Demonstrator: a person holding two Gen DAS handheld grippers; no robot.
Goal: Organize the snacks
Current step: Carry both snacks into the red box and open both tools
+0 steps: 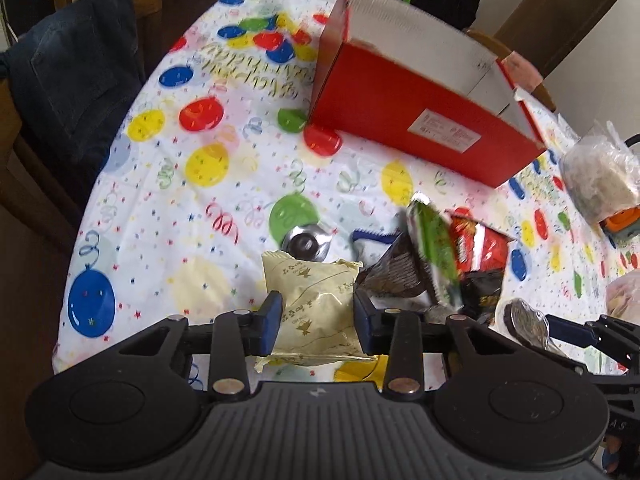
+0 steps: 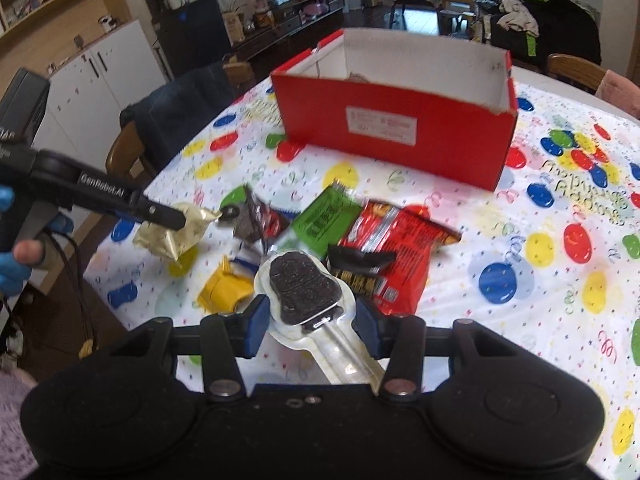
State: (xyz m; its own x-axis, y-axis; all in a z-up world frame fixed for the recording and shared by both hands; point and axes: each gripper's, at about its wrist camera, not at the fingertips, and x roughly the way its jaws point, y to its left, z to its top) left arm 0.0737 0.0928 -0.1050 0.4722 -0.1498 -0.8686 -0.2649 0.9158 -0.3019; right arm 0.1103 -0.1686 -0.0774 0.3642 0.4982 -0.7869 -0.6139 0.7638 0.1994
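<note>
Carry both loads over the near wall of the open red cardboard box (image 2: 394, 120) before letting go, high enough that neither wrapper catches the torn white rim. Left gripper (image 1: 316, 318) pinched on a pale cream, crinkly foil snack pouch (image 1: 316, 304), blue pads dented into its puffed sides; soft and slippery, so best kept level and not squeezed harder. Right gripper (image 2: 308, 326) clamped on a clear plastic blister with a dark embossed chocolate biscuit on a stick (image 2: 306, 292), rigid and glossy, tilted across the jaws, liable to pivot if swung fast. Both held short of the box, on its near side, above the balloon-printed plastic tablecloth (image 2: 540, 288). Left lying nearer than the box: a green flat sachet (image 2: 326, 222), a red crinkled bag (image 2: 400, 240), a black wrapper (image 2: 360, 262), a yellow packet (image 2: 226, 288).
</note>
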